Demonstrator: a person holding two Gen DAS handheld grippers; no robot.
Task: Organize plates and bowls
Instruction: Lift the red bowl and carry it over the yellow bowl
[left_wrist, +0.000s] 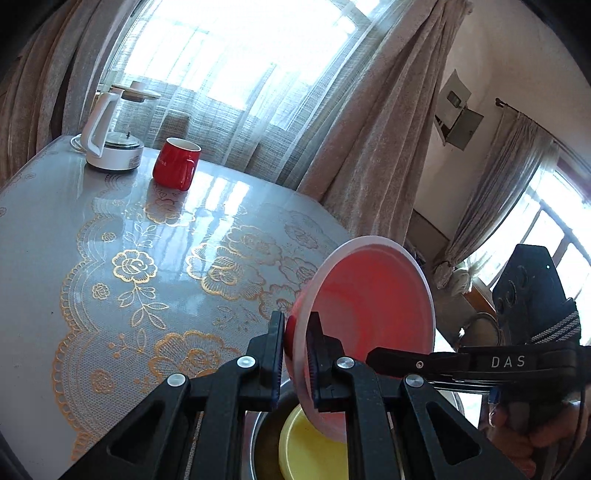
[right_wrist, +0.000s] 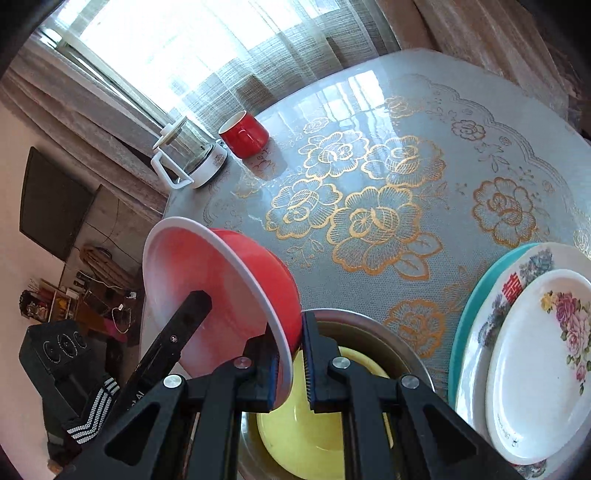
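Note:
A red bowl (left_wrist: 369, 295) with a white rim is held tilted on edge between both grippers, above a yellow bowl (left_wrist: 314, 450) that sits inside a steel bowl (left_wrist: 266, 424). My left gripper (left_wrist: 297, 332) is shut on its rim at the near side. My right gripper (left_wrist: 373, 360) reaches in from the right and clamps the opposite rim. The right wrist view shows the right gripper (right_wrist: 290, 332) shut on the red bowl (right_wrist: 207, 280), the left gripper (right_wrist: 195, 299) entering from the lower left. Beneath them lie the yellow bowl (right_wrist: 303, 435) and the steel bowl (right_wrist: 369, 321).
A stack of plates, a floral white one (right_wrist: 535, 369) on top and a teal one (right_wrist: 480, 295) lowest, lies at the right. A red mug (left_wrist: 177, 166) and a white kettle (left_wrist: 107, 144) stand at the table's far side by the curtains. A gold-flowered cloth (right_wrist: 369, 206) covers the table.

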